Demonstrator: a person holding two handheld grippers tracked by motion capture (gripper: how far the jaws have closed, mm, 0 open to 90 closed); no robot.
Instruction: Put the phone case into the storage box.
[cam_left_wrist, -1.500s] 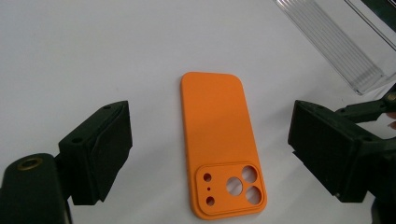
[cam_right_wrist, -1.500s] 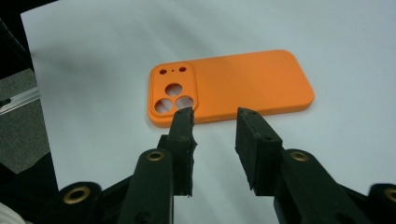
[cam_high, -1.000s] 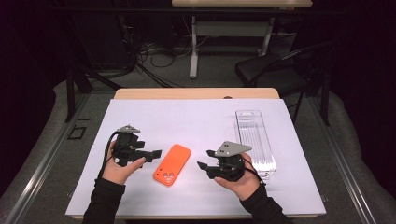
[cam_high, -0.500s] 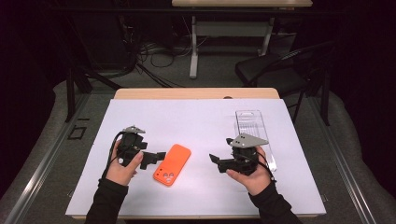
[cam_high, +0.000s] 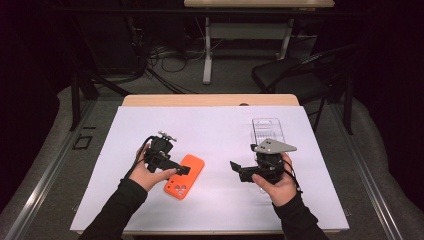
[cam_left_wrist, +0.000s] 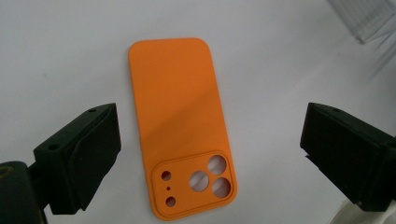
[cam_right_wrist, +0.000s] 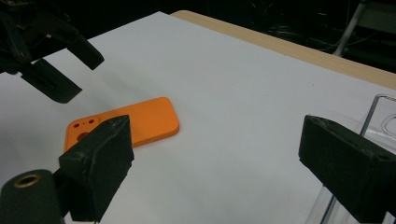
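While my left gripper (cam_high: 184, 170) hangs wide open over the orange phone case (cam_high: 185, 176), my right gripper (cam_high: 239, 170) gapes wide beside the clear tray (cam_high: 267, 129).

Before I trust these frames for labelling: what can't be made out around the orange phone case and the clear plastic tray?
- Orange silicone phone case: its inner face lies against the white table cover.
- Clear plastic tray: near end hidden by the right gripper in the high view; cut off by the edge in the right gripper view.
- Left gripper: jaw gap too small in the high view.
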